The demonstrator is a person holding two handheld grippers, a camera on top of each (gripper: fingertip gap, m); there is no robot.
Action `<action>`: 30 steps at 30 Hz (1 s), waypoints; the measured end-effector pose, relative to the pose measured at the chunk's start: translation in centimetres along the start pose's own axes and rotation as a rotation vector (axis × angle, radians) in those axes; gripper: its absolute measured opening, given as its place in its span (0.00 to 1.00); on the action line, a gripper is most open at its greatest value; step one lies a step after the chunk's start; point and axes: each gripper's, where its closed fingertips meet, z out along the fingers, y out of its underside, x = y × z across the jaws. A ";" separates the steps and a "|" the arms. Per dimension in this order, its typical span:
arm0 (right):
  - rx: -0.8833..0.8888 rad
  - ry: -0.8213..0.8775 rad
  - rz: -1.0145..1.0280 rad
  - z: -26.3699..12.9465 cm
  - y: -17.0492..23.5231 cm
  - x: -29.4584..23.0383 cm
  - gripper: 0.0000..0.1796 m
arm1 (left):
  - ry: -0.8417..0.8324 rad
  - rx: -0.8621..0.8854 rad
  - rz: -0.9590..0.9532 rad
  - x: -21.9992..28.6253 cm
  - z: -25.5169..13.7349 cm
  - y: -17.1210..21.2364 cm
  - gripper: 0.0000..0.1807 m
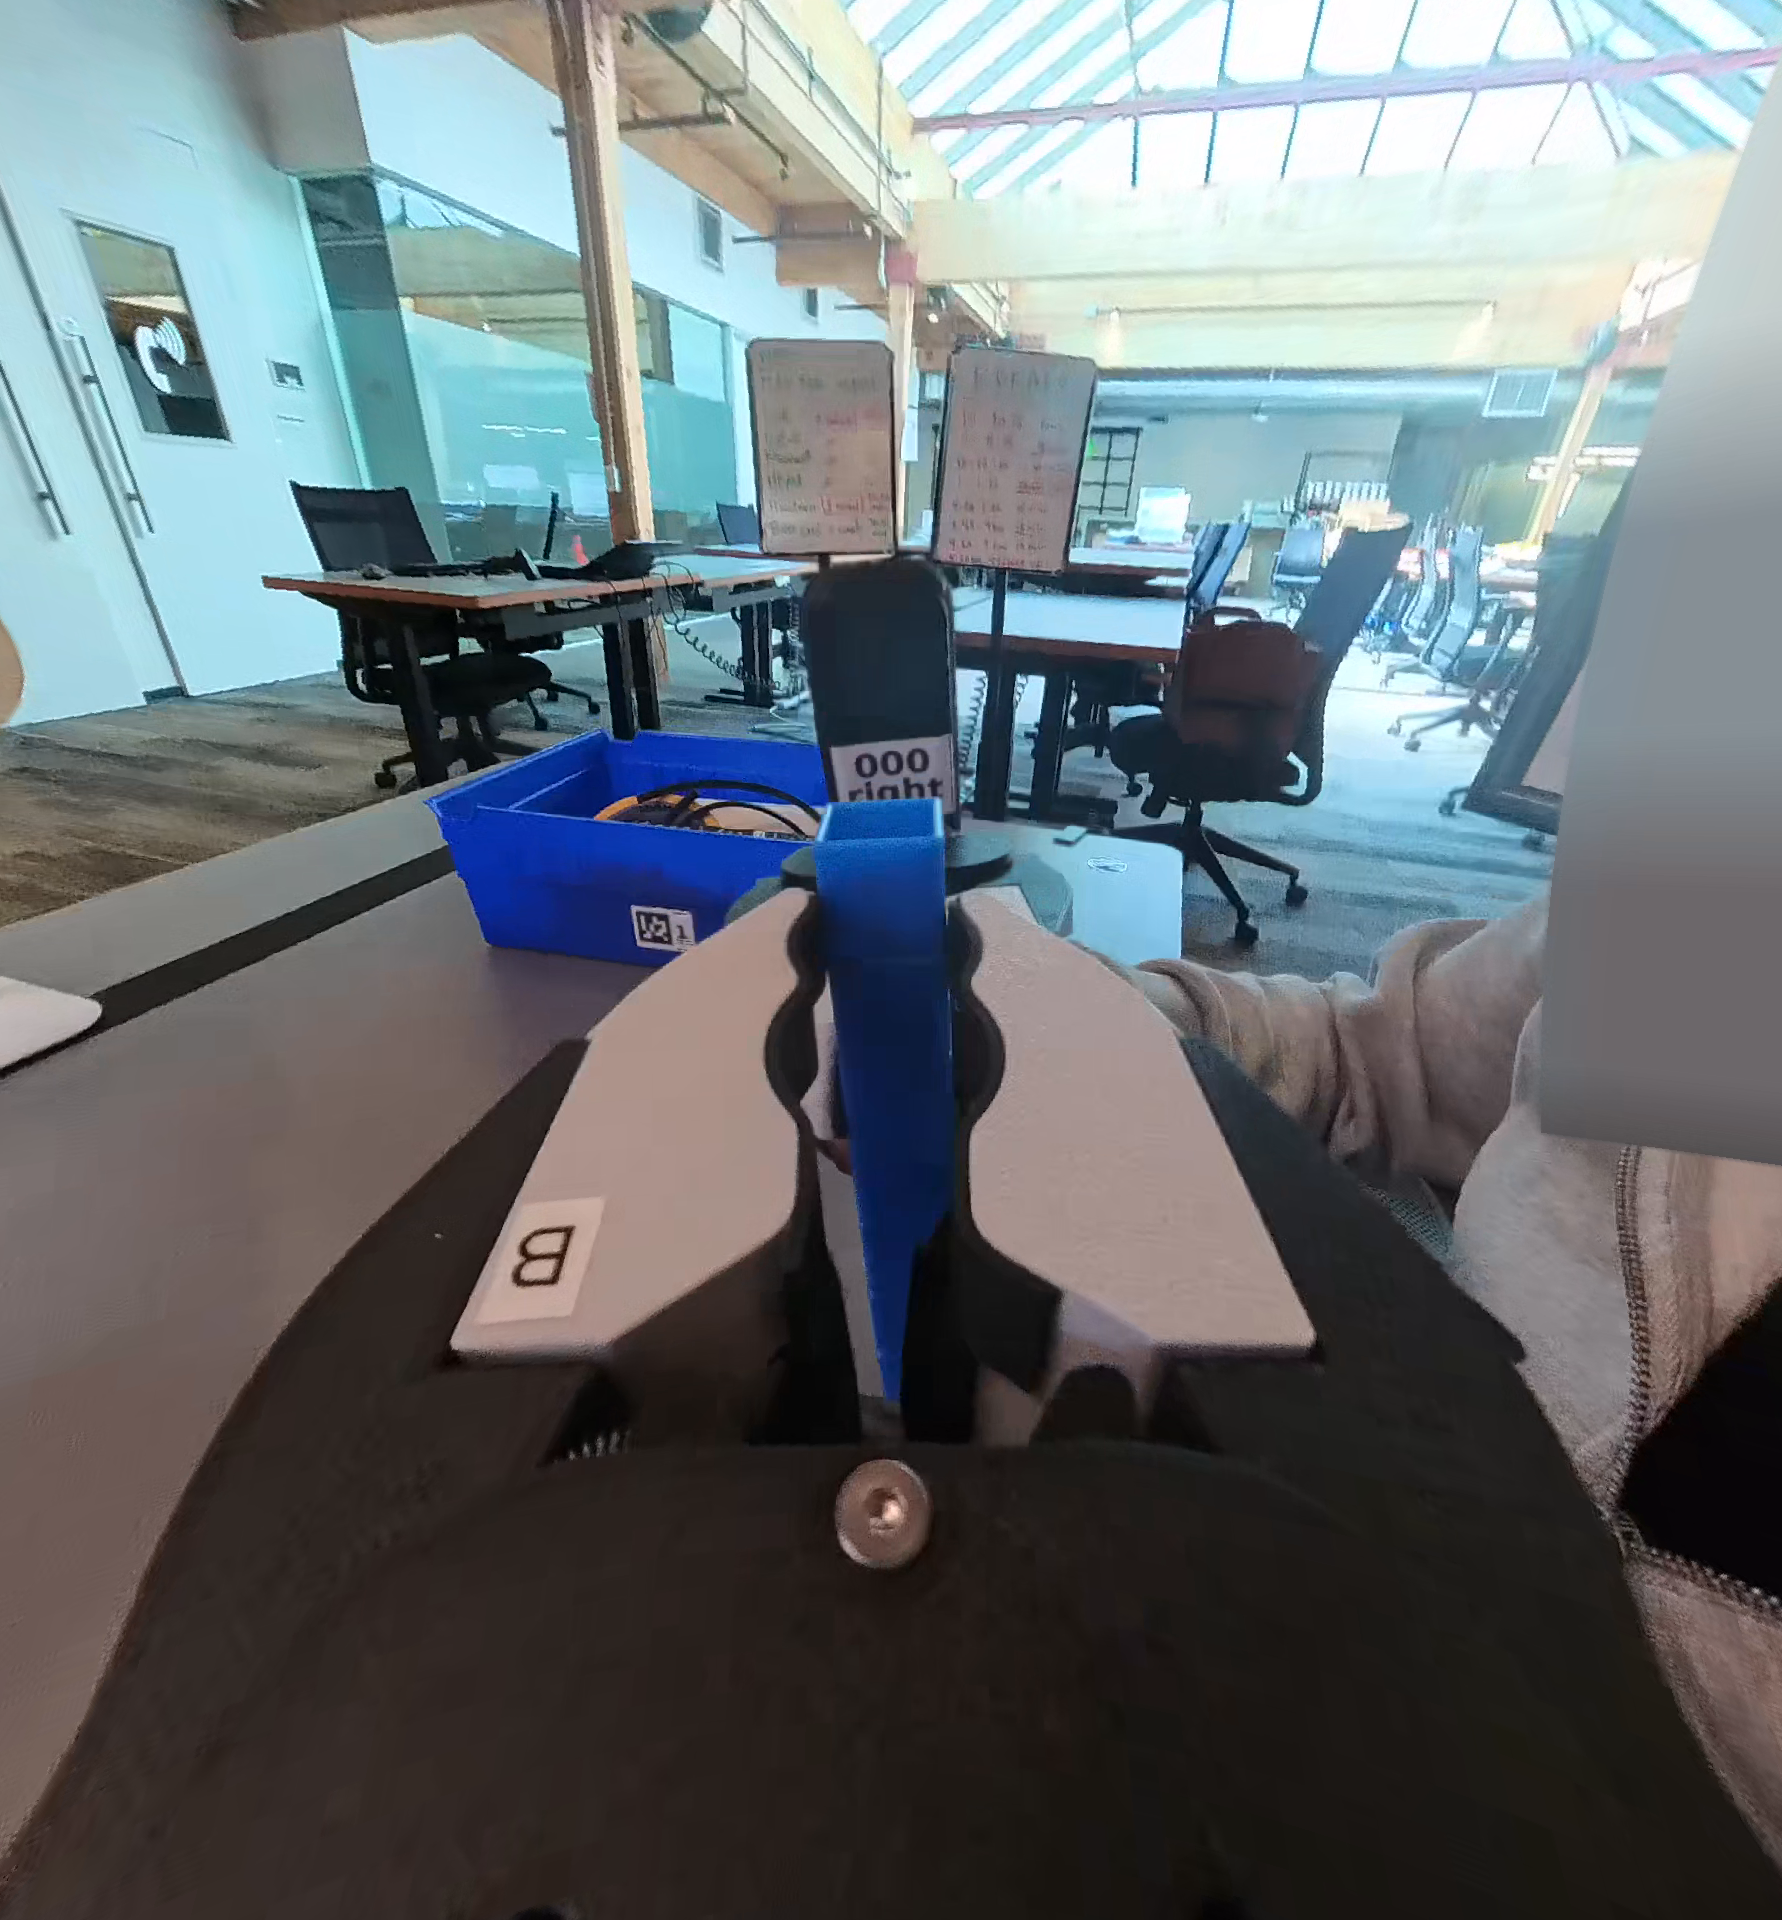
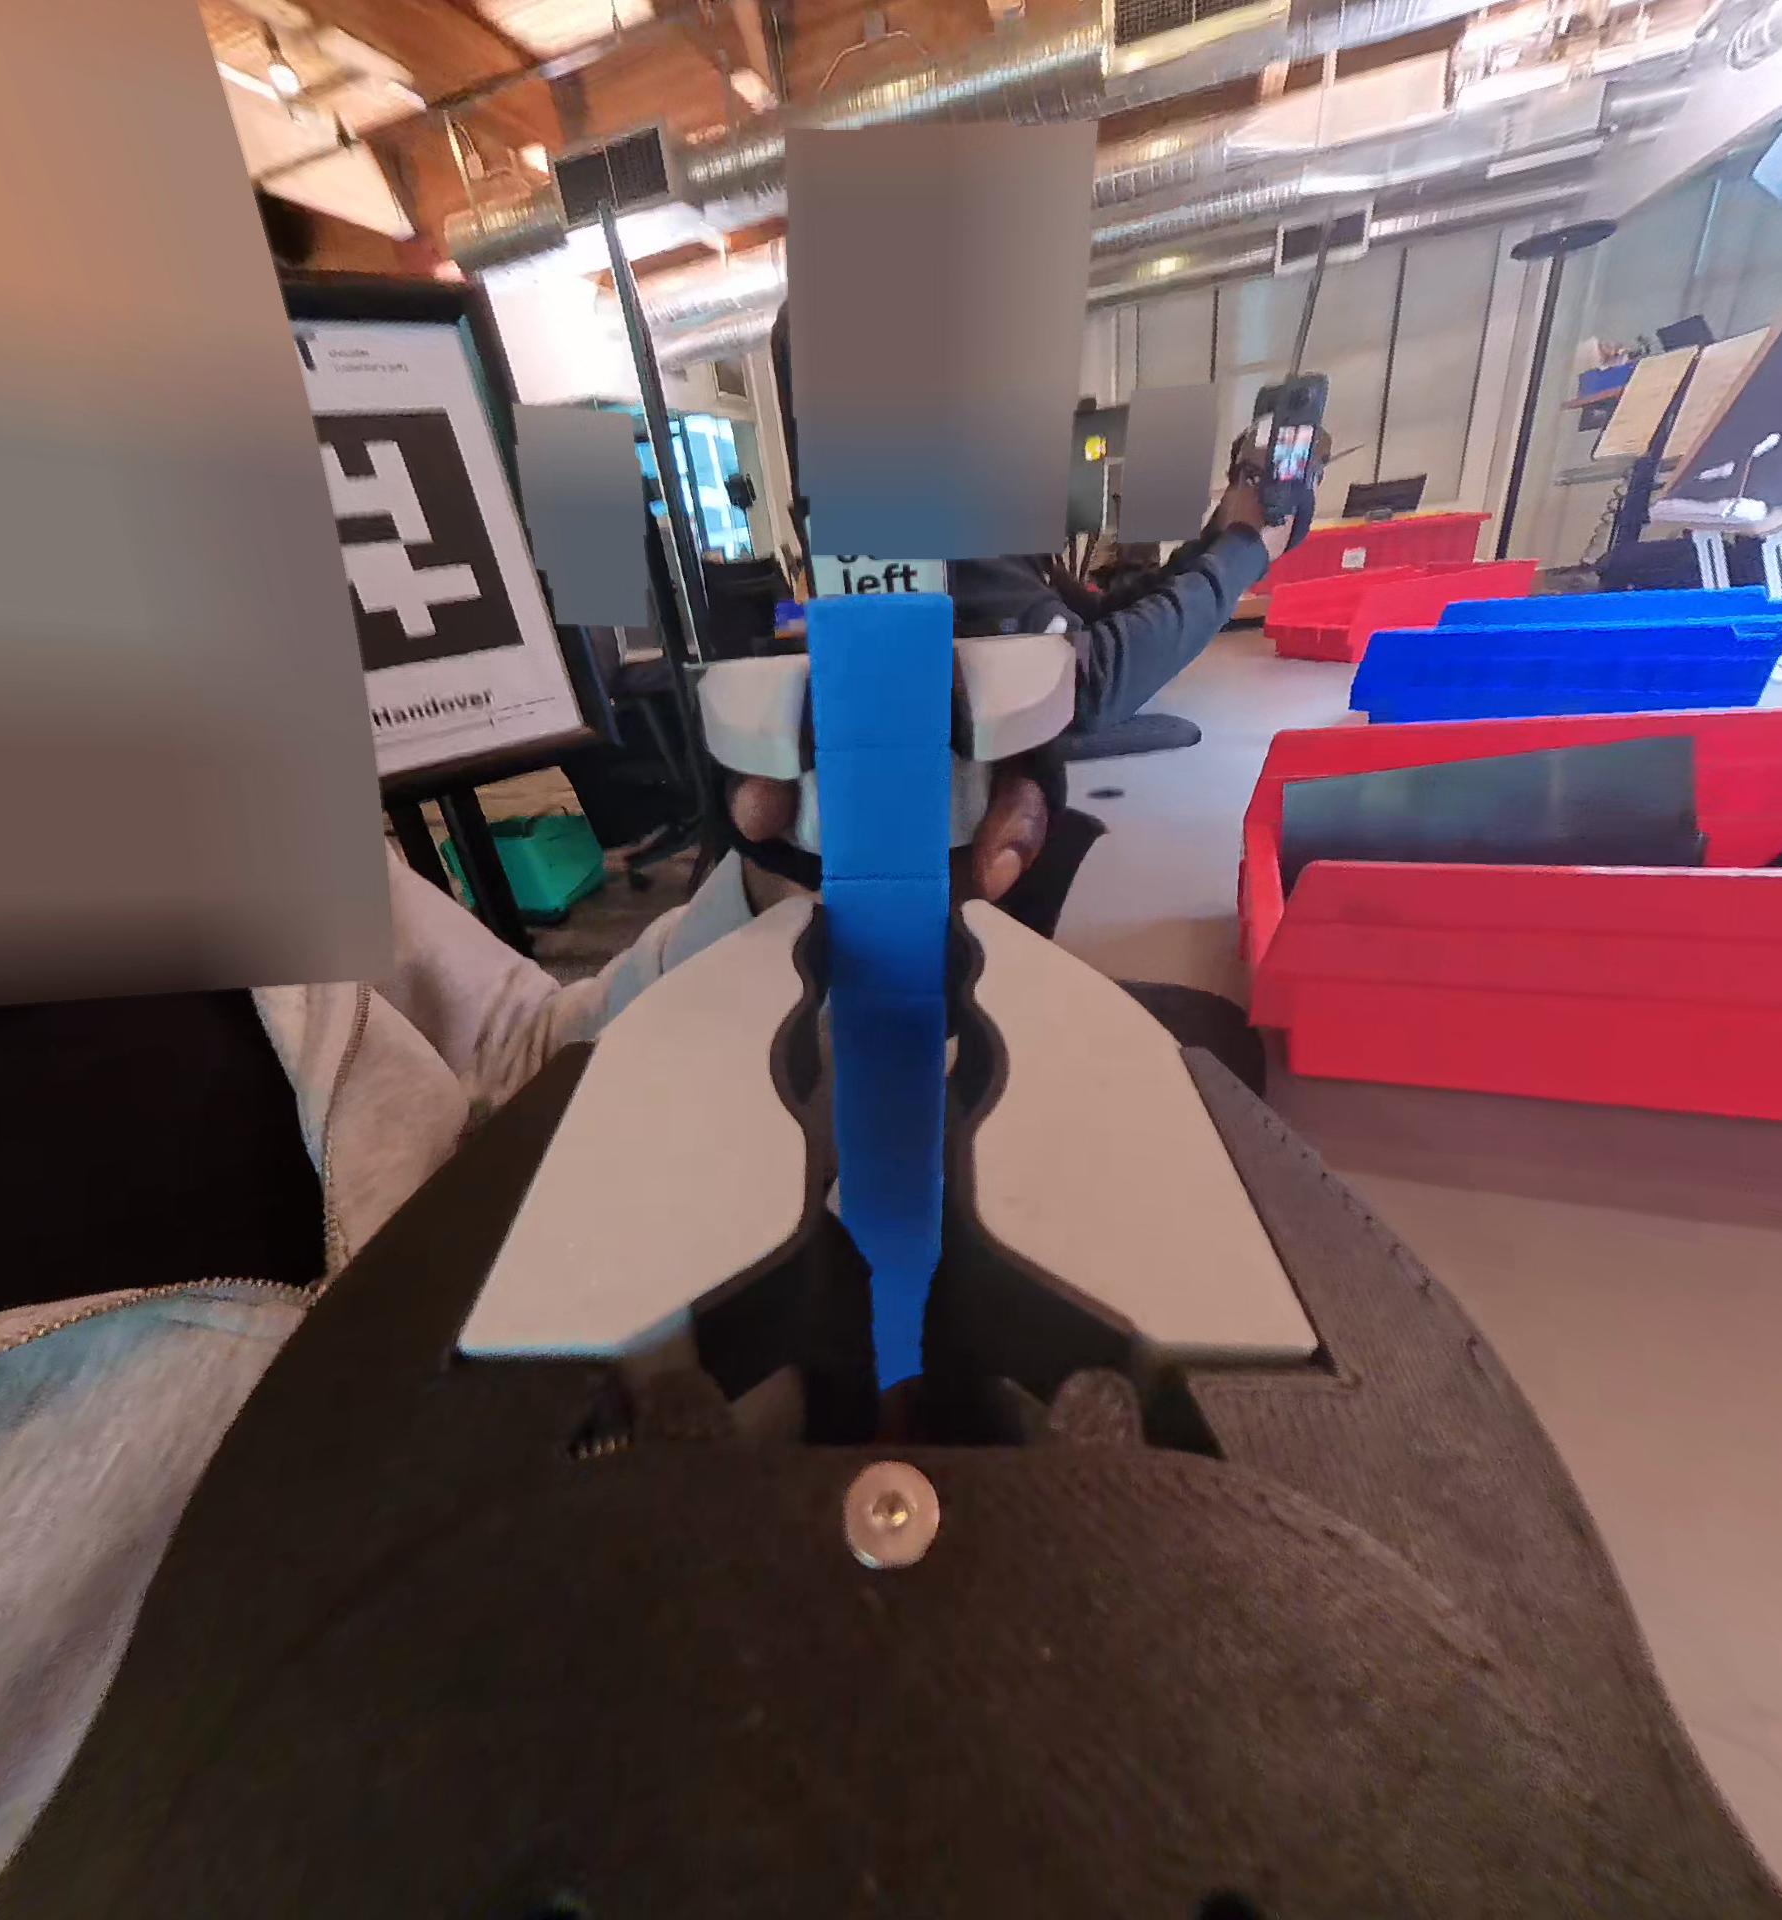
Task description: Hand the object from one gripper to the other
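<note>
Blue bar (image 1: 882, 1039) sat between the jaws of both grippers at once. L gripper (image 1: 880, 925) was clamped on it, fingers (image 1: 700, 1101) pressed to both sides, bar's open hollow end poking just past the tips. R gripper (image 2: 885, 914) was clamped on the bar (image 2: 882, 935) too, the bar running well beyond its tips to the L gripper (image 2: 882, 707) facing it. Blue bin (image 1: 554, 862) stood left of and beyond L jaws on the table (image 1: 243, 1091). Red bins (image 2: 1541, 987) lay right of R jaws.
</note>
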 end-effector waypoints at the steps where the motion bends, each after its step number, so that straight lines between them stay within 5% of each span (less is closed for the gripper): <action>1: 0.030 0.001 0.003 -0.1 -0.4 0.0 0.12 | -0.004 -0.003 0.004 -0.1 0.2 -0.4 0.12; 4: 0.079 0.012 0.027 -0.5 -0.9 0.4 0.16 | -0.044 0.064 0.037 -0.7 0.2 -2.3 0.12; 8: -0.086 0.011 0.047 0.2 2.0 0.8 0.13 | -0.039 0.111 0.024 -0.9 -0.3 -4.0 0.12; 12: -0.099 0.028 0.001 0.2 1.9 0.7 0.12 | -0.033 0.072 -0.004 -0.7 -0.3 -2.4 0.20; 17: -0.057 0.016 0.034 0.2 1.3 0.6 0.13 | -0.048 0.079 -0.028 -1.0 -0.3 -0.9 0.12; 20: -0.125 -0.003 0.077 0.1 2.6 0.6 0.30 | -0.078 0.269 -0.041 -1.7 -2.1 -3.7 0.12; 22: -0.225 -0.009 0.073 0.1 4.0 0.7 0.12 | -0.085 0.333 -0.057 -1.9 -3.3 -4.8 0.12; 27: -0.271 -0.018 0.047 -0.4 4.0 0.4 0.12 | -0.064 0.303 -0.079 -1.4 -4.2 -3.3 0.21; 28: -0.281 -0.011 0.048 -0.6 4.1 0.5 0.12 | -0.067 0.313 -0.080 -1.4 -4.4 -3.2 0.12; 30: -0.245 0.003 0.043 -0.7 3.3 0.7 0.12 | -0.103 0.379 -0.088 -1.9 -5.0 -3.7 0.12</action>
